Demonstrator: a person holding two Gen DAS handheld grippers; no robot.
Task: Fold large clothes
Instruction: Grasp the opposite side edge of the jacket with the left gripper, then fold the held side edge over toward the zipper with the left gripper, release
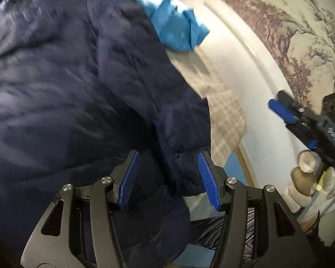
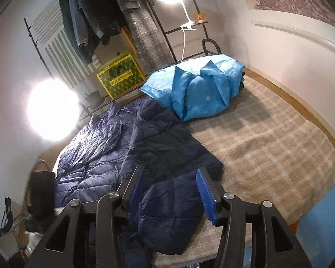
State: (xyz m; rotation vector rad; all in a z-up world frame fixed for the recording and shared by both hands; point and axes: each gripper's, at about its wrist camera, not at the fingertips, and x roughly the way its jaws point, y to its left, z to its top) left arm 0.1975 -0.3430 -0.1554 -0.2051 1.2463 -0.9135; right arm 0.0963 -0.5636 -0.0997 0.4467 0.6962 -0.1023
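A navy quilted jacket lies spread on the bed, with one part folded over toward the middle. Its near fold lies between the fingers of my right gripper, which is open, its blue pads clear of the cloth. The left wrist view is blurred. There the jacket fills the left side, and my left gripper hovers open just over its edge with nothing pinched. My right gripper shows at the right of that view, off the jacket.
A plaid bed cover is bare to the right of the jacket. A light blue bag sits at the far end. Behind it stand a clothes rack with hanging coats, a yellow-green box and two bright lamps. A white wall runs along the bed's right side.
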